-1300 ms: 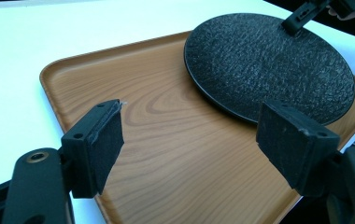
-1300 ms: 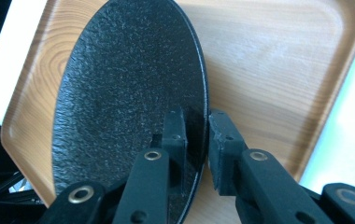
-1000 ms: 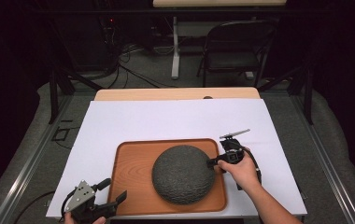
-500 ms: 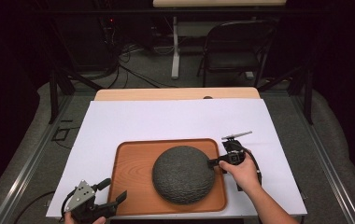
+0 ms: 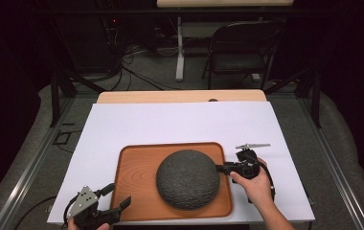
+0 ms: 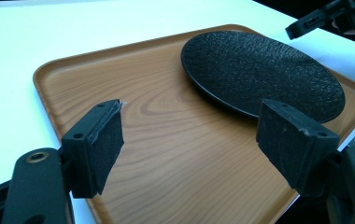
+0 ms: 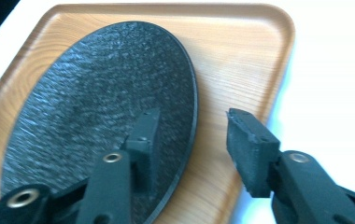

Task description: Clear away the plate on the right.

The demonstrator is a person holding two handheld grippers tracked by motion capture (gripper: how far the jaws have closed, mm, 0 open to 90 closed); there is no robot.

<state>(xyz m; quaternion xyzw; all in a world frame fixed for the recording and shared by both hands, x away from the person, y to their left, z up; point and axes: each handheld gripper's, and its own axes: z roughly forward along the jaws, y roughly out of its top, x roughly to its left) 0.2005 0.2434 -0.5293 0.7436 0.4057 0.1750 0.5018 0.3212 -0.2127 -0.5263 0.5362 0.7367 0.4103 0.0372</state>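
The right gripper [image 5: 221, 168] sits at the right edge of the black plate [image 5: 187, 178]. Its 2 jaws are apart. In the right gripper view, the right gripper [image 7: 192, 135] has 1 jaw over the plate [image 7: 96, 107] and 1 jaw outside the rim, over the edge of the tray [image 7: 241, 60]. The rim is between them, but they do not squeeze it. I cannot tell if a pad touches the plate. A hand [image 5: 254, 184] holds this gripper, and the arm is cut off at the bottom of the high view.

The left gripper [image 5: 118, 199] is near the front left corner of the tray [image 5: 132, 187]. Its jaws are wide apart and hold nothing. In the left gripper view, the left gripper [image 6: 189, 135] hangs over bare wood of the tray [image 6: 143, 140]. The hand that holds it is mostly cut off.

The plate [image 6: 259, 70] is round, dark and bumpy all over. From high up it looks like a dome, but up close it looks flat and thin. It lies in the right half of the brown wooden tray. The tray lies on a white sheet [image 5: 170, 124] on the table [image 5: 180, 96]. A chair [image 5: 240, 52] stands in the dark behind it, hard to see.
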